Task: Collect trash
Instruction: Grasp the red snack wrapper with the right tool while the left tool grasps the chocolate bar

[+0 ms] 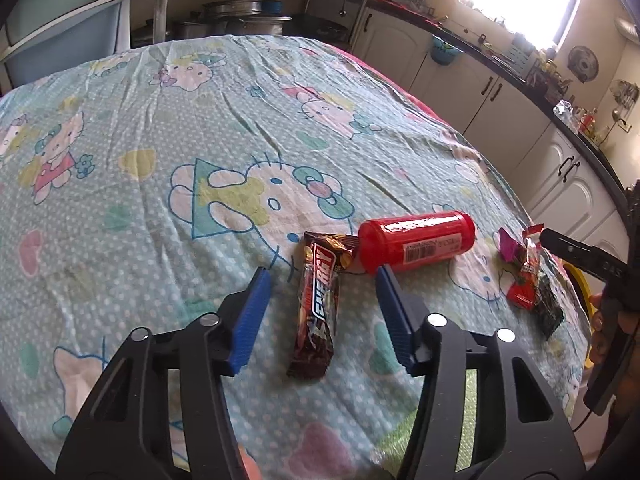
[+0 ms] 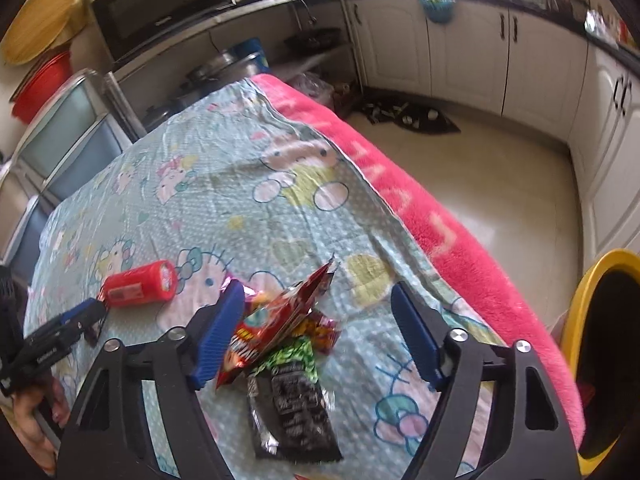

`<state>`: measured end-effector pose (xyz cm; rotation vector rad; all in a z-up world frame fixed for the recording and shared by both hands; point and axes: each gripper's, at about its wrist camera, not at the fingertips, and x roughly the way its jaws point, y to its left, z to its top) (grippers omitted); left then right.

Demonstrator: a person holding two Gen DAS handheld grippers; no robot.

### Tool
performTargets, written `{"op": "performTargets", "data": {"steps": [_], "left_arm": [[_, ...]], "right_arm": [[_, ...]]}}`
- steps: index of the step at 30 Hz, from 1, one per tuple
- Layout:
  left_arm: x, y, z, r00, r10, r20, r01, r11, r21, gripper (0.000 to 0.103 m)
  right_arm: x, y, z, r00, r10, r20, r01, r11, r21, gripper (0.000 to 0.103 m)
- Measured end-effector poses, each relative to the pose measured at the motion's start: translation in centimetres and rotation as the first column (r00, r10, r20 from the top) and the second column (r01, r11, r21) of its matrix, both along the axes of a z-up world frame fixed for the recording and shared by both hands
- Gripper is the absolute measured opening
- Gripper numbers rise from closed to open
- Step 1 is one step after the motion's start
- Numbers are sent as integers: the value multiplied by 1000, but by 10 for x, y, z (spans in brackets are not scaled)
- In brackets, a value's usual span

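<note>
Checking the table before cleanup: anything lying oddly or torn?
Yes. The red canister lies tipped on its side on the tablecloth, and the red wrapper is torn open atop a loose wrapper heap.

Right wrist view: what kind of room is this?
Most likely a home kitchen: white cabinets under a dark countertop, a microwave on a shelf, and metal pots stored below it.

Our two claws, black and blue

We see on the left claw (image 1: pixel 322 276) and right claw (image 2: pixel 318 294) black triangular frames, silver round screws and ribbed blue pads (image 1: pixel 250 320).
</note>
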<state>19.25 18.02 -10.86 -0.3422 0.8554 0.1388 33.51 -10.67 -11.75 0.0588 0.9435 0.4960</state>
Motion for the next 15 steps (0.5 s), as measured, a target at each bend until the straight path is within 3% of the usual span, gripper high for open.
{"op": "performTargets", "data": {"steps": [6,9,10,15], "left_arm": [[4,3,-4,1000,7,-15,-7,1000,18,23],[3,6,-5,1000,10,-15,-10,1000,15,15],[3,8,-6,1000,10,-12,-10,1000,11,14],[-3,14,-6,1000,13,-1,-13,1000,-16,11]], "right_arm": [[15,2,-16,997,-8,-81,12,998,56,46],[16,3,-17,997,3,-81,3,997,79,26],[15,3,-15,997,6,-74,1,997,83,15],[9,1,-3,999,26,-24,-24,994,102,6]]}}
